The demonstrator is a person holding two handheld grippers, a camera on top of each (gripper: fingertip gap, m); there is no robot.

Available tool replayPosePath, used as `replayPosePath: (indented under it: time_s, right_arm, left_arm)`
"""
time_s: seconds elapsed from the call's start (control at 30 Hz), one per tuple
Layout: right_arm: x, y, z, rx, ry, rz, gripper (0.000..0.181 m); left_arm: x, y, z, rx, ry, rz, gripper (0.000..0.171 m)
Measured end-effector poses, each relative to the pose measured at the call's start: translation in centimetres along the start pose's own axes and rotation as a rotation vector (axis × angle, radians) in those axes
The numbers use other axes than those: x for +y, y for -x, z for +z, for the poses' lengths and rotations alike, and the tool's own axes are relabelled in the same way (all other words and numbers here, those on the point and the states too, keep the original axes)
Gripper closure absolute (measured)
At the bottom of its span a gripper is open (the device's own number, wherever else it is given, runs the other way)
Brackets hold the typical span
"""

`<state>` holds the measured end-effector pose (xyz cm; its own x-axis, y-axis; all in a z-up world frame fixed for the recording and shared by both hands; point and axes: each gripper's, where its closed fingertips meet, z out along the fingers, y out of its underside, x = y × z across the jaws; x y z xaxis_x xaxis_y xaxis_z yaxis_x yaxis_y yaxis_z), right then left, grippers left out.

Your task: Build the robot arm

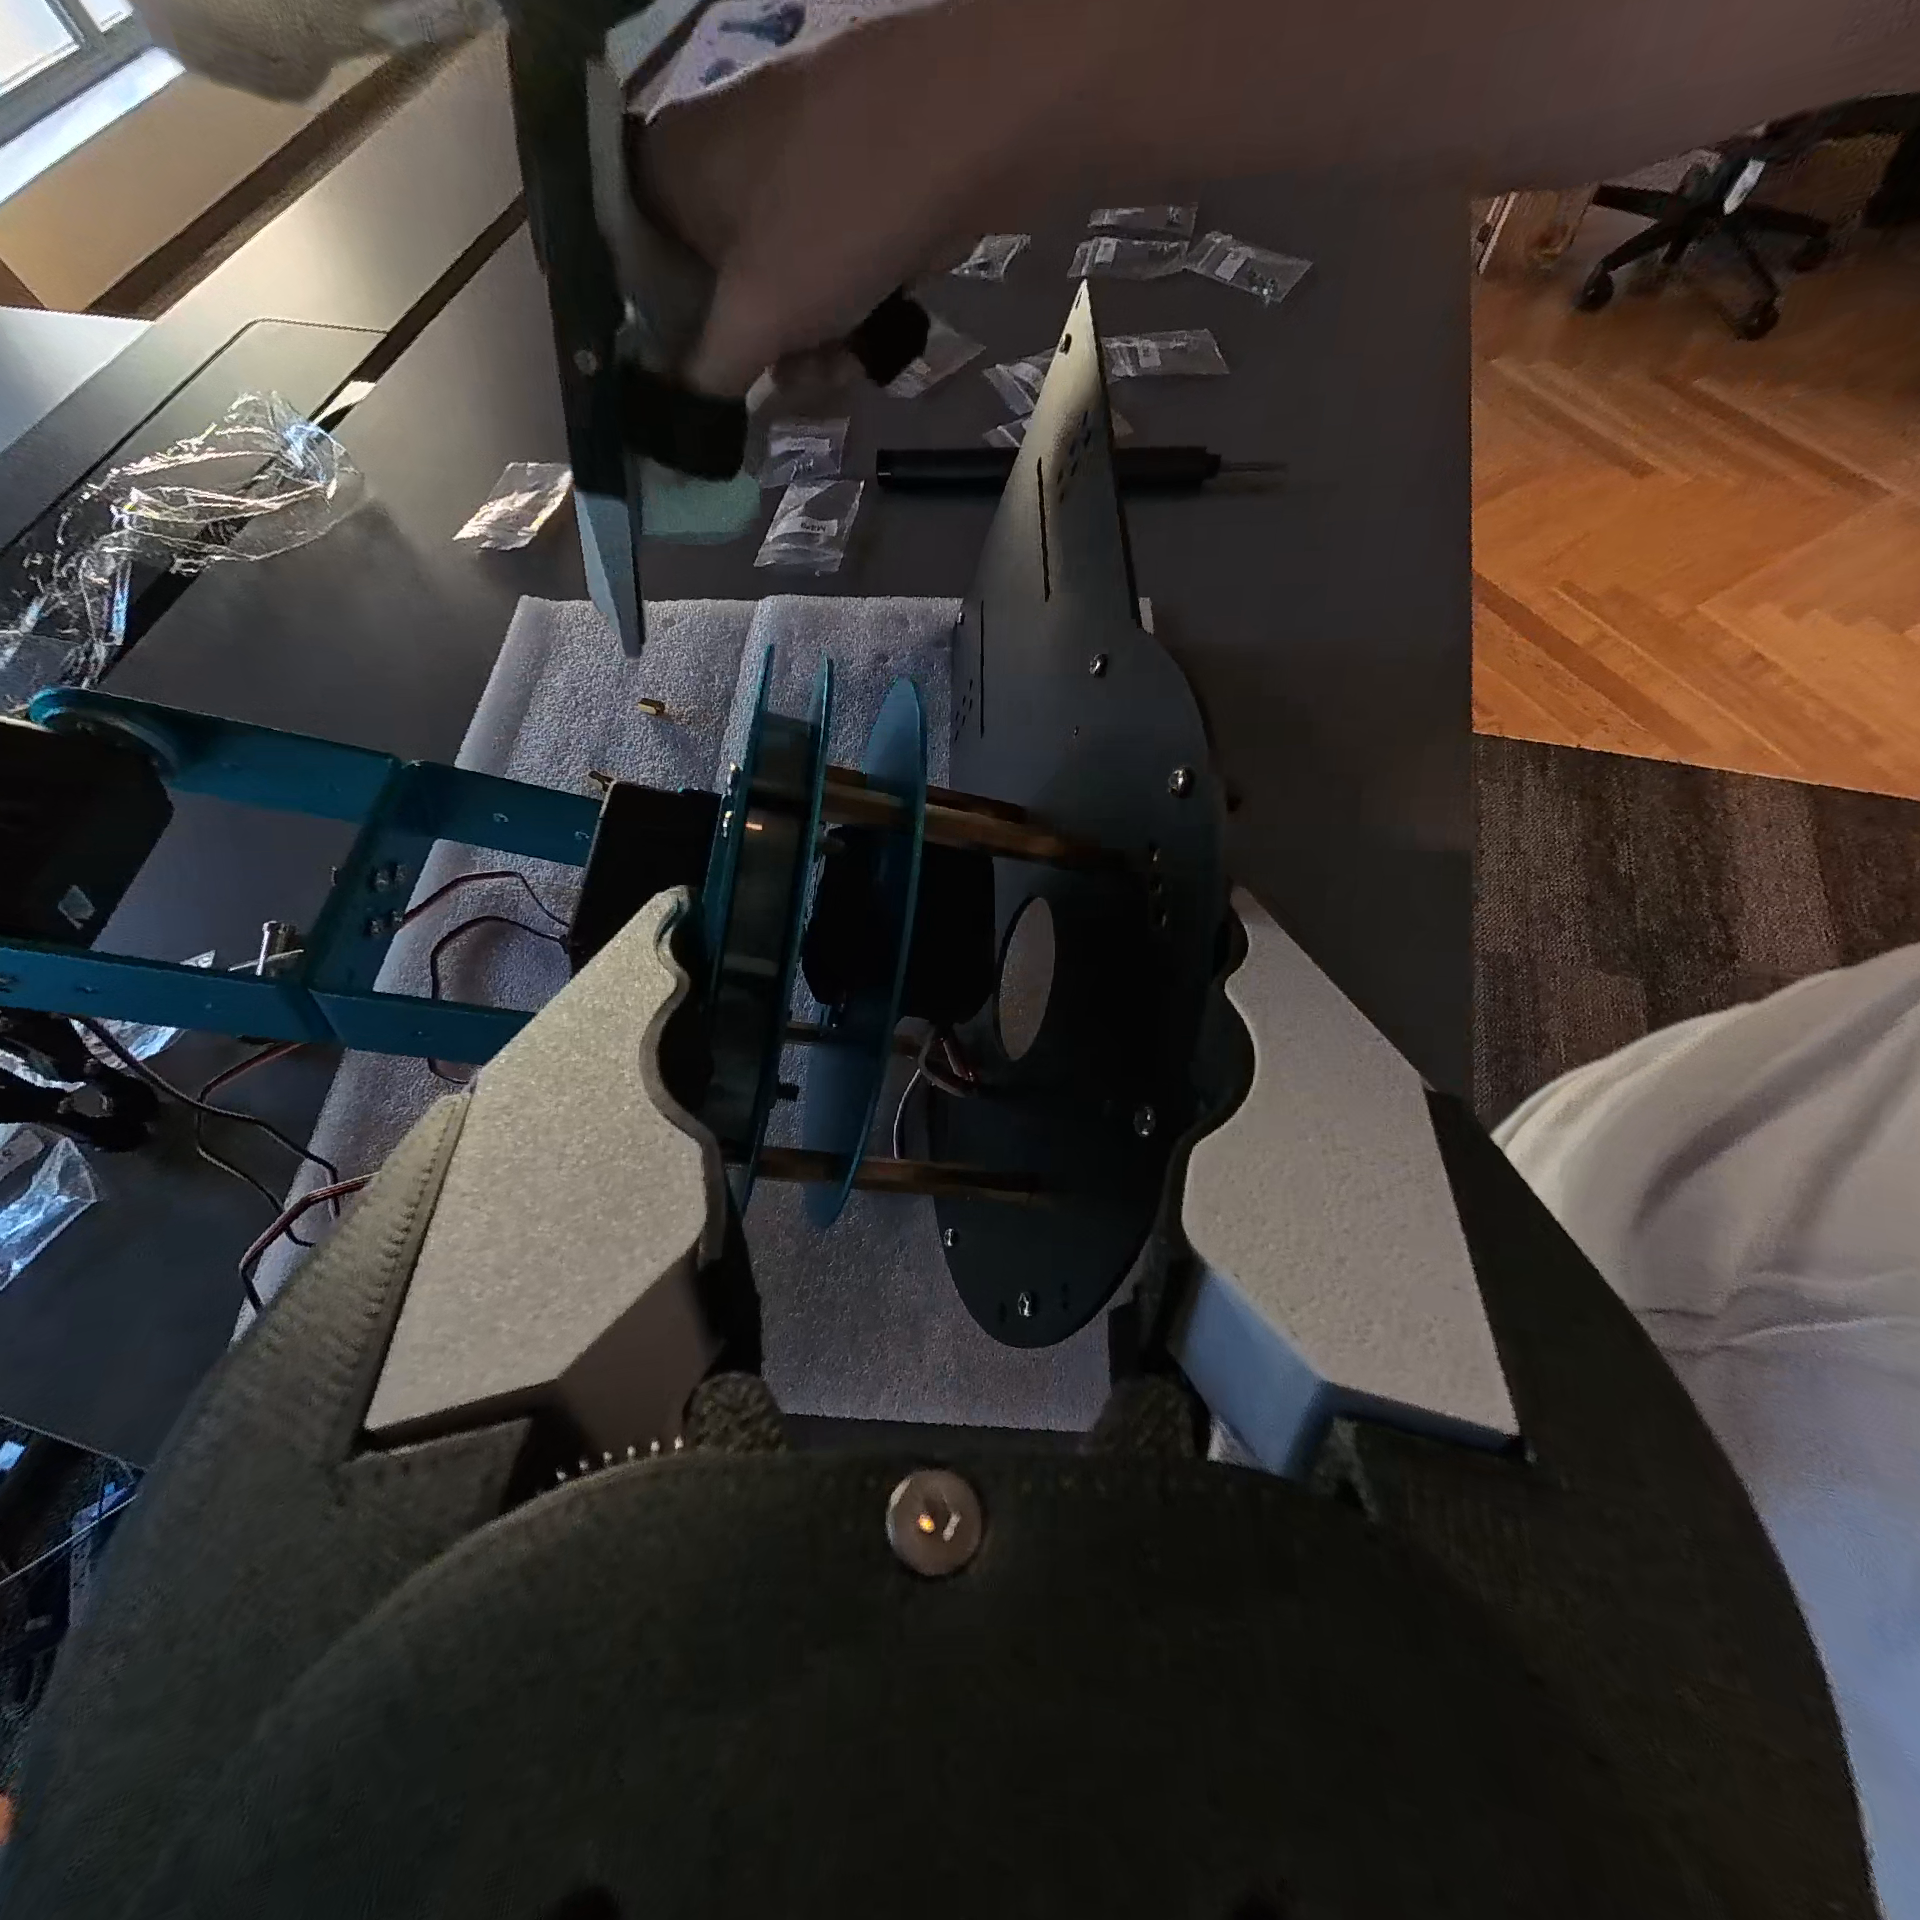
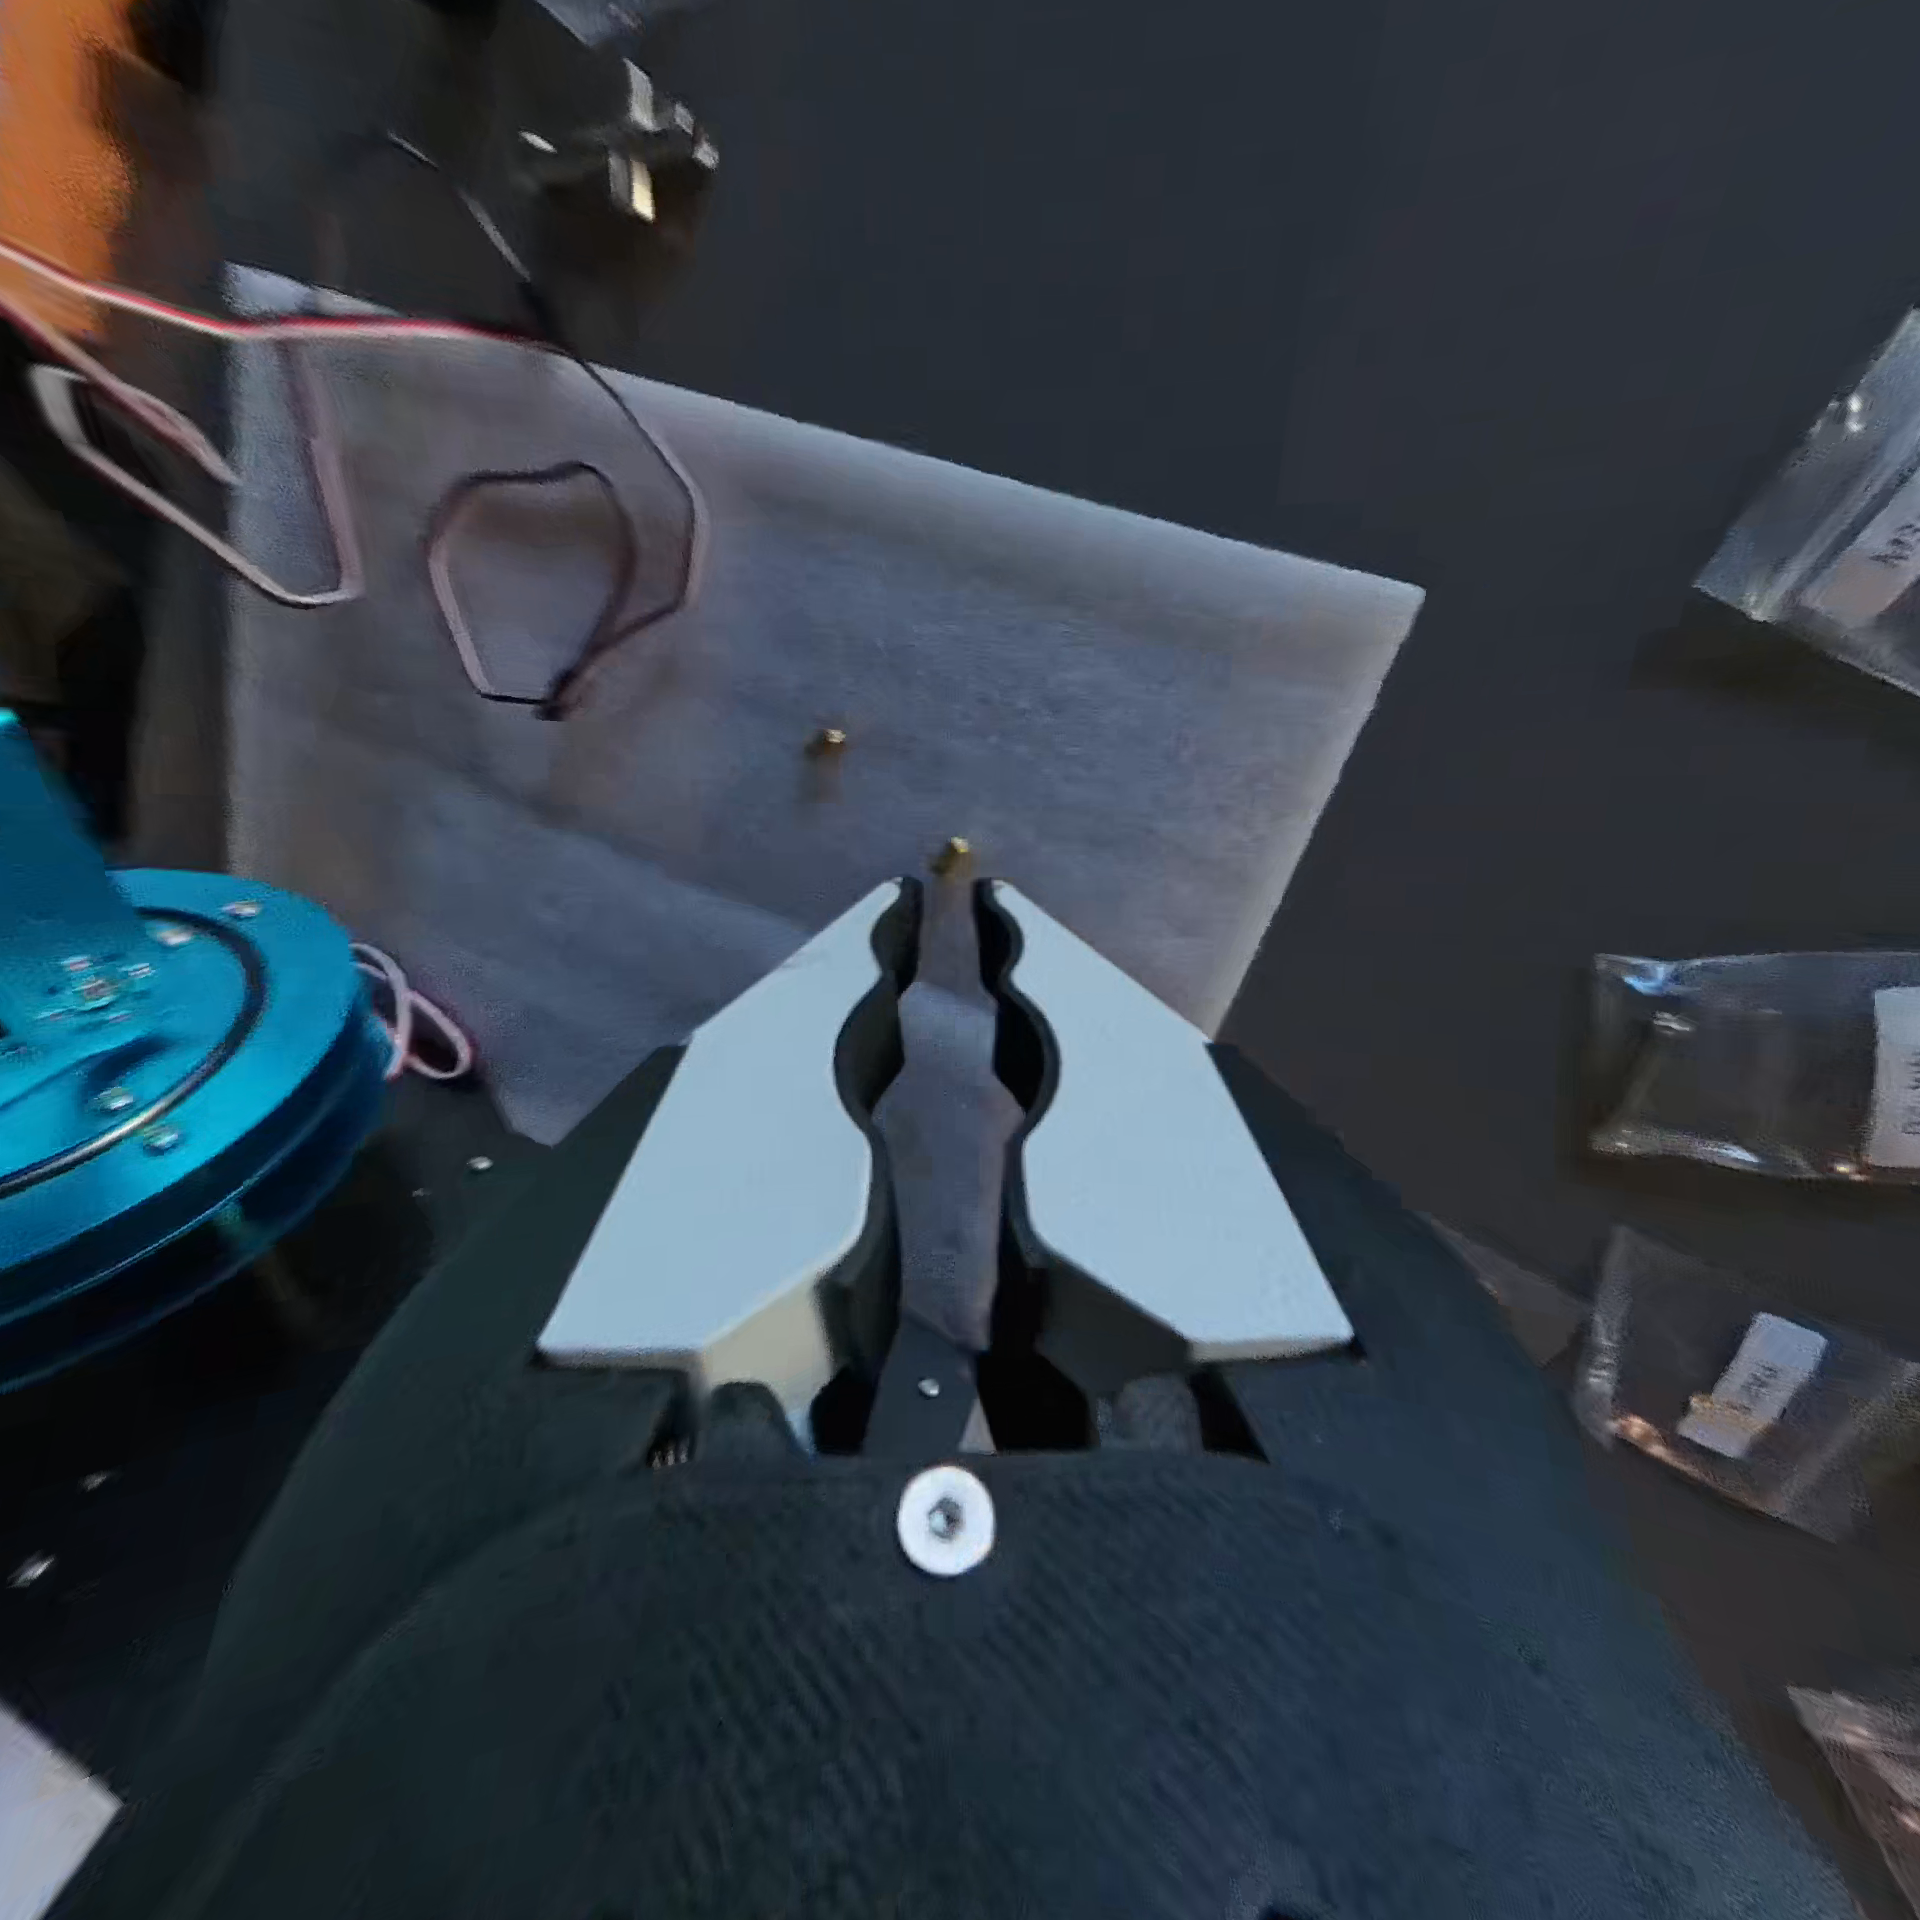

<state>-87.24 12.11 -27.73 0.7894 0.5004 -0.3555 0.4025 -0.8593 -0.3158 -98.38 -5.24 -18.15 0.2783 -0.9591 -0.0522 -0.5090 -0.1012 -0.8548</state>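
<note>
My left gripper [image 1: 956, 923] is clamped on the base of a small robot arm [image 1: 1081, 935] lying on its side. One finger presses the blue discs [image 1: 769, 935], the other the dark baseplate. Blue arm links [image 1: 260, 821] run off to the left. My right gripper [image 2: 948, 883] is nearly closed and pinches a small brass standoff [image 2: 951, 857] at its tips, just above a white foam sheet [image 2: 1039, 675]. A second brass standoff [image 2: 828, 743] lies on the foam ahead of it. In the left wrist view the right gripper [image 1: 631, 623] points down at the foam [image 1: 561, 707], held by a hand.
Several small clear parts bags [image 1: 810, 525] lie on the dark table and also show in the right wrist view [image 2: 1766, 1070]. A black screwdriver [image 1: 935, 468] lies behind the base. Crumpled plastic wrap [image 1: 208, 488] sits left. Thin wires [image 2: 561, 582] loop over the foam. The table edge [image 1: 1470, 623] is right. My right fingertips sit around 25 centimeters from my left ones.
</note>
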Motion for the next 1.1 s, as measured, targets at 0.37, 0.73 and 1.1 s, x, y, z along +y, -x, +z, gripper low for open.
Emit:
replayPosePath:
  time_s: [0.37,0.73,1.1]
  right_arm:
    - [1.2,0.2,2.5,0.08,0.149,0.023,0.167]
    - [0.9,-0.2,2.6,0.151,0.191,0.034,0.177]
    - [5.1,13.1,-16.5,0.11,-0.393,-0.323,0.177]
  left_arm:
    - [0.0,0.0,0.0,0.004,0.009,0.002,0.076]
    - [0.0,0.0,0.0,0.002,0.01,0.0,0.076]
    - [0.1,0.0,0.0,0.007,0.017,0.004,0.076]
